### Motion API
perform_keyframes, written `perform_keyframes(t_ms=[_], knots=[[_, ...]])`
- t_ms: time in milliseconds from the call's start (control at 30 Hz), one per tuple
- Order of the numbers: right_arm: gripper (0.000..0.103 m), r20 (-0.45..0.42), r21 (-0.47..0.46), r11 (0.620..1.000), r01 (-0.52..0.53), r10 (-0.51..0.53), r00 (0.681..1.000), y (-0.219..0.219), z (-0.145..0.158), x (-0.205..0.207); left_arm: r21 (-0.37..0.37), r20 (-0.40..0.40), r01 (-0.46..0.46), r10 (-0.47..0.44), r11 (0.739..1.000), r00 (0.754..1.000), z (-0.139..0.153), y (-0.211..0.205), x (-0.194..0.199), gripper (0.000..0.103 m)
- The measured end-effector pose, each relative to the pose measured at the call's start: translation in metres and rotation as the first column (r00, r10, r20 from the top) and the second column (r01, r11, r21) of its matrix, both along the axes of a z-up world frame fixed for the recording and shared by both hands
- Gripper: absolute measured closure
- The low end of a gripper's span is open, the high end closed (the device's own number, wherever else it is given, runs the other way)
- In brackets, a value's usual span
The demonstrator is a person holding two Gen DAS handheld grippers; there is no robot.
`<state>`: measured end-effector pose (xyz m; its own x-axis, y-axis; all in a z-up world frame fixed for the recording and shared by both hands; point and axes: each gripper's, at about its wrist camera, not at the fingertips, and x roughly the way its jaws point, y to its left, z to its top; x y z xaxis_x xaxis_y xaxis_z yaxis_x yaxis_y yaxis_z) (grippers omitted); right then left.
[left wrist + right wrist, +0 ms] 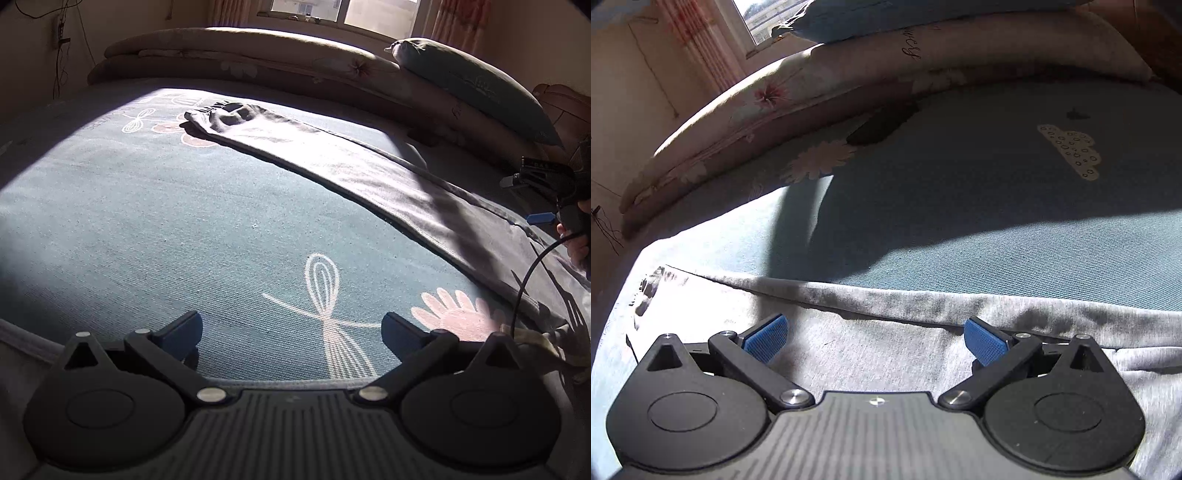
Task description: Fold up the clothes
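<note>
**On the bed: grey garment laid out, both tools spread**

On the bed, a teal woven bedspread (pixel 177 229) printed with pale loop and flower motifs carries a long grey garment (pixel 369 173), apparently a pair of trousers or leggings, though the cut is hard to make out. In the left wrist view it runs in a narrow band from a dark, bunched end with lettering near the far side of the bed down toward the lower right edge, lying flat and half in sun, half in shadow.

The left tool (pixel 291 330) hovers above bare bedspread, its 2 fingers spread wide with nothing between them, well apart from the garment. At the right edge of that view the right tool (pixel 543 218) appears, held by a hand (pixel 578 243) just above the near end of the garment, with a black cable (pixel 528 277) curving down from it.

In the right wrist view the right tool (pixel 875 338) is also spread wide, its blue pads (pixel 764 339) empty, positioned over the grey cloth (pixel 868 354) close to a fold line or seam; whether the fingers touch the fabric cannot be told.

Beyond the garment, folded floral quilts (pixel 236 55) are stacked along the far side of the bed, with a blue-grey pillow (pixel 476 85) resting on top. A window (pixel 343 11) and curtains (pixel 461 22) stand behind.
</note>
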<state>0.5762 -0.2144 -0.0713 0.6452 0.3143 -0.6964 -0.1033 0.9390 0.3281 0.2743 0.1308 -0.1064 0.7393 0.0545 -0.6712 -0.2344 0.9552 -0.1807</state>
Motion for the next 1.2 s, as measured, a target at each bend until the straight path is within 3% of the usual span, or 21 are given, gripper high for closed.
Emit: perform_keyframes(t_ms=[133, 267, 467, 633, 967, 1100, 1200], knots=[[0.0, 0.004, -0.189, 0.982, 0.009, -0.009, 1.0, -0.013, 0.015, -0.027, -0.003, 0.006, -0.006, 0.006, 1.0, 1.0, 0.001, 0.002, -0.003, 0.001], [0.0, -0.029, -0.404, 0.914, 0.031, -0.047, 0.998, -0.021, 0.001, -0.037, 0.002, 0.0, -0.008, 0.008, 1.0, 1.0, -0.001, 0.0, -0.002, 0.001], [0.0, -0.078, -0.36, 0.931, 0.058, -0.092, 0.993, -0.034, -0.03, -0.023, 0.015, -0.016, -0.004, 0.004, 1.0, 1.0, -0.005, -0.005, 0.004, 0.001], [0.0, -0.029, -0.374, 0.924, 0.084, -0.102, 0.994, -0.031, -0.031, -0.019, 0.032, -0.02, 0.003, -0.002, 0.999, 1.0, -0.008, -0.008, 0.007, 0.001], [0.0, 0.152, -0.483, 0.865, 0.135, -0.069, 0.986, -0.008, 0.025, -0.062, 0.033, -0.018, 0.013, -0.013, 0.999, 1.0, -0.006, -0.008, 0.003, 0.001], [0.0, 0.175, -0.559, 0.823, 0.099, 0.001, 0.985, 0.007, 0.05, -0.088, 0.035, -0.001, 0.008, -0.008, 0.999, 1.0, -0.002, -0.007, -0.001, 0.001], [0.0, 0.194, -0.638, 0.767, 0.07, 0.072, 0.978, 0.023, 0.076, -0.117, 0.031, 0.002, 0.005, -0.005, 0.999, 1.0, 0.0, -0.007, -0.002, 0.001]])
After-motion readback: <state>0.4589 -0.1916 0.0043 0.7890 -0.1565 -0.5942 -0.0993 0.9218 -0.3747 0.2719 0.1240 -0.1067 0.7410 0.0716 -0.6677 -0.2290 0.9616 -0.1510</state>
